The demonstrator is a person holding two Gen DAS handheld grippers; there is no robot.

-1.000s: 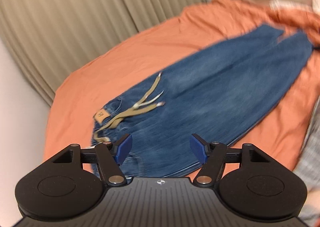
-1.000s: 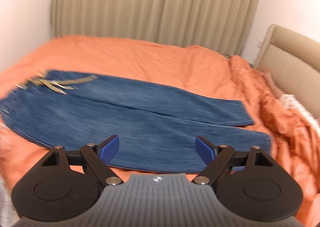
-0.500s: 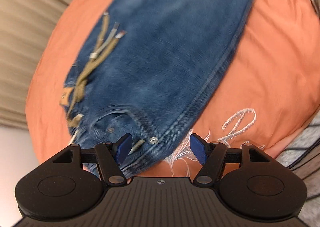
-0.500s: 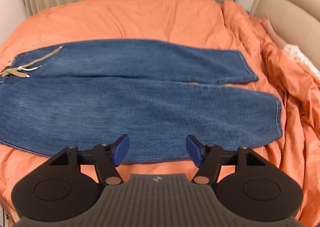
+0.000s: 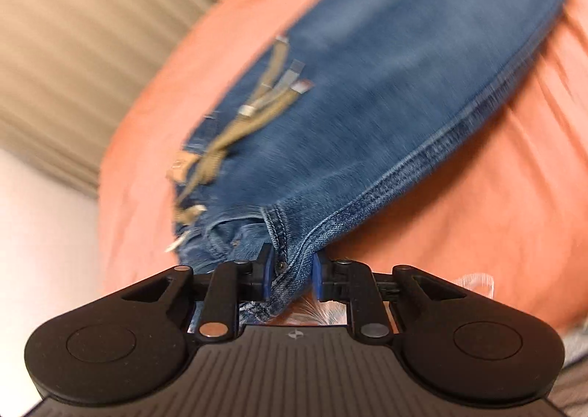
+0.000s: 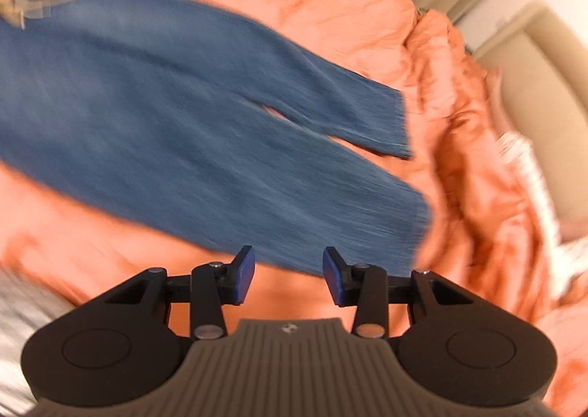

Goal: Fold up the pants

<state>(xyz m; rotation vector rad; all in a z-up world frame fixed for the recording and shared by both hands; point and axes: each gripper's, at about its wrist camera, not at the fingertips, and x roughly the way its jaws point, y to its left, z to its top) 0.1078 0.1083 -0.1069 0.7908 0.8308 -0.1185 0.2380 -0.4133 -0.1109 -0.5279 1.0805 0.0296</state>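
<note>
Blue denim pants (image 5: pixel 386 93) with a tan drawstring (image 5: pixel 235 137) lie spread flat on an orange bedspread (image 5: pixel 477 196). My left gripper (image 5: pixel 290 275) is shut on the near corner of the waistband, denim pinched between its blue pads. In the right wrist view the pants (image 6: pixel 183 123) stretch from the waist at upper left to two leg hems at right. My right gripper (image 6: pixel 288 275) is open and empty, just above the near edge of the lower leg close to its hem (image 6: pixel 419 229).
Beige curtains (image 5: pixel 92 31) hang behind the bed. A beige padded headboard (image 6: pixel 533 86) stands at the right, with the orange cover bunched in folds (image 6: pixel 477 160) in front of it. White embroidery (image 5: pixel 474 281) marks the bedspread near my left gripper.
My left gripper dropped to the waistband corner and closed on it. My right gripper moved down and right toward the lower leg's hem and narrowed a little, still open.
</note>
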